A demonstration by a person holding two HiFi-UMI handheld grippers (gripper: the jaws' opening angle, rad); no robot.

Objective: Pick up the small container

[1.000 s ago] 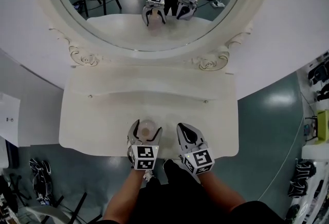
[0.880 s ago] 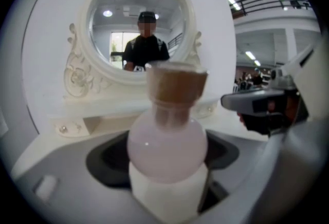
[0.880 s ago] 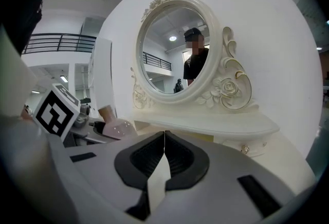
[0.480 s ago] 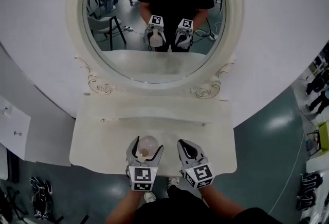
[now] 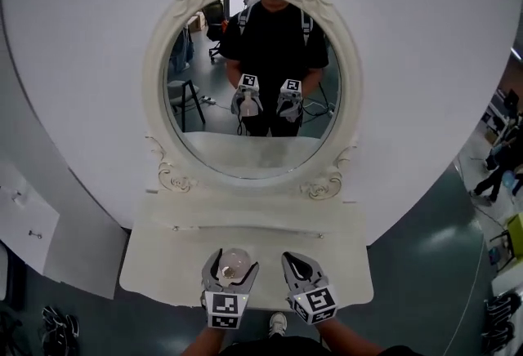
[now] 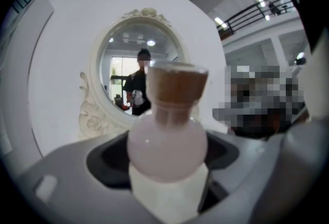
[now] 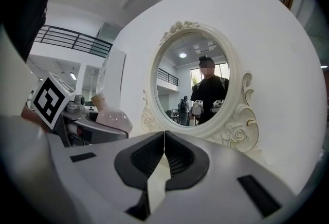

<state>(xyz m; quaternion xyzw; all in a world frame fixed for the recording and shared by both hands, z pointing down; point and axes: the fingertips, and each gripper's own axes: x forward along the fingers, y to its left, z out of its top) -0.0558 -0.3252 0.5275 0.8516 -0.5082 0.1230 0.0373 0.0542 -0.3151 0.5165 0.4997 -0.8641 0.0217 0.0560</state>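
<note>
Head view: the left gripper (image 5: 231, 259) carries the small container (image 5: 234, 265) at the dressing table's (image 5: 163, 269) front edge, probably already lifted. The right gripper (image 5: 299, 263) is just beside it.

Left gripper view: the jaws clamp the round pink belly under the cork (image 6: 177, 81), probably the firmest hold.

Right gripper view: the jaws are pressed together on nothing, apparently unneeded.

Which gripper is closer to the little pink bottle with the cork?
Left. The left gripper is shut on the pink corked bottle, gripping its round body. The right gripper sits beside it, jaws together and empty, not touching.
</note>
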